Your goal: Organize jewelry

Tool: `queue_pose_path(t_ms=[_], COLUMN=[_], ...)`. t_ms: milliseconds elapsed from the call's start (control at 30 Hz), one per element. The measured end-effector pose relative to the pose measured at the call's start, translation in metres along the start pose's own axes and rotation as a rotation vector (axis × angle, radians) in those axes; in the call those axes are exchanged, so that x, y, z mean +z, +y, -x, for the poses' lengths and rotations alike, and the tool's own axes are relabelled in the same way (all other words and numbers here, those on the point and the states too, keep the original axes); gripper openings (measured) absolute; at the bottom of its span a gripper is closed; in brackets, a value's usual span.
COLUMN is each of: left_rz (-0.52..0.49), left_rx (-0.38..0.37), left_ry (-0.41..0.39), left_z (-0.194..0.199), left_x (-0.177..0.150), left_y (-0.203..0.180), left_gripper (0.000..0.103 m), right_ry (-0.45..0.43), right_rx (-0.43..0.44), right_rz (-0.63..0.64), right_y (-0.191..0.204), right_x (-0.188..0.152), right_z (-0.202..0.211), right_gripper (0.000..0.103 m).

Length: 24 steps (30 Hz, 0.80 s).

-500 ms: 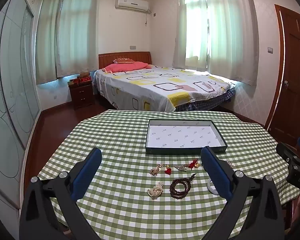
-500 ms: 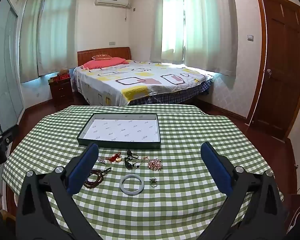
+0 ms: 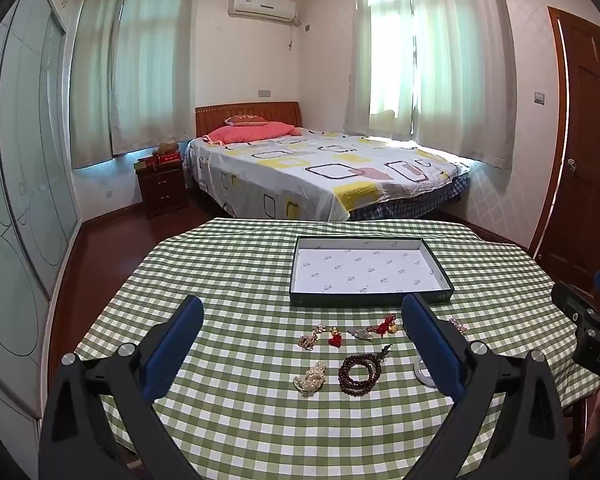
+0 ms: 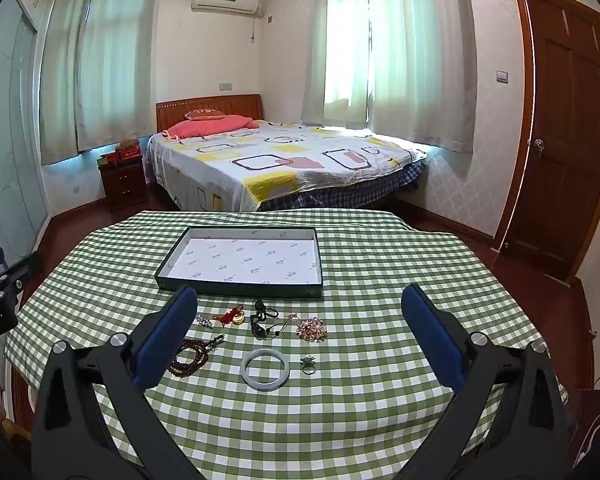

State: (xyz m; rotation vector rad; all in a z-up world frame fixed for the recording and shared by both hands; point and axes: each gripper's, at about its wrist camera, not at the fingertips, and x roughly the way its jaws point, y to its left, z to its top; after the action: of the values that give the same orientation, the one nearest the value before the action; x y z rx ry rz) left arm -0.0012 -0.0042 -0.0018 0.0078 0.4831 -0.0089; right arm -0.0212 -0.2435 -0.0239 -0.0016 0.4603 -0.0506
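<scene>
**Jewelry laid out, tray bare, both tongs spread wide**

Left wrist view: the left tongs (image 3: 302, 334) hang above the green-checked worktop (image 3: 228, 280) with their blue fingers (image 3: 172, 346) spread wide and nothing between them. Framed in the gap are a pearly cluster (image 3: 311, 376), a coiled string of dark wooden beads (image 3: 359, 372), a small gold-toned charm (image 3: 310, 339), a red tassel charm (image 3: 334, 337), a silvery brooch (image 3: 360, 334) and a red-corded gold pendant (image 3: 389, 325). Just beyond them lies the shallow dark tray (image 3: 370, 300), its paper-lined floor bare. The bead string looks limp and will likely sag and uncoil if lifted by one loop; pinching across the bunched coils seems safer. The pearly cluster looks bumpy and light, so a gentle squeeze at its middle should do.

Right wrist view: the right tongs (image 4: 300, 328) are likewise spread wide and hold nothing. Nearest is a pale bangle (image 4: 265, 369), lying flat, with a small ring (image 4: 308, 365) just beside it. Farther off sit a black corded piece (image 4: 262, 320) and a pinkish sparkly cluster (image 4: 311, 328), short of the tray. The bangle looks stiff, smooth and probably brittle; it may slip from the pads, so gripping across one side of its band, not the whole hoop, seems best. The ring is tiny and sits low, likely the fiddliest pick.
</scene>
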Motion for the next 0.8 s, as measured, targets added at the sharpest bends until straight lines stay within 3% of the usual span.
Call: queue_pose_path(t_ms=[800], left_rz=[0.004], left_rx=[0.001], left_ry=[0.011], left_z=[-0.0042], left_x=[-0.0040], left_y=[0.0056], left_gripper=[0.096], right_ry=[0.008], right_rx=[0.005], right_rz=[-0.003], right_y=[0.0002], right_x=[0.0026], right_z=[-0.0010], right_gripper=[0.100])
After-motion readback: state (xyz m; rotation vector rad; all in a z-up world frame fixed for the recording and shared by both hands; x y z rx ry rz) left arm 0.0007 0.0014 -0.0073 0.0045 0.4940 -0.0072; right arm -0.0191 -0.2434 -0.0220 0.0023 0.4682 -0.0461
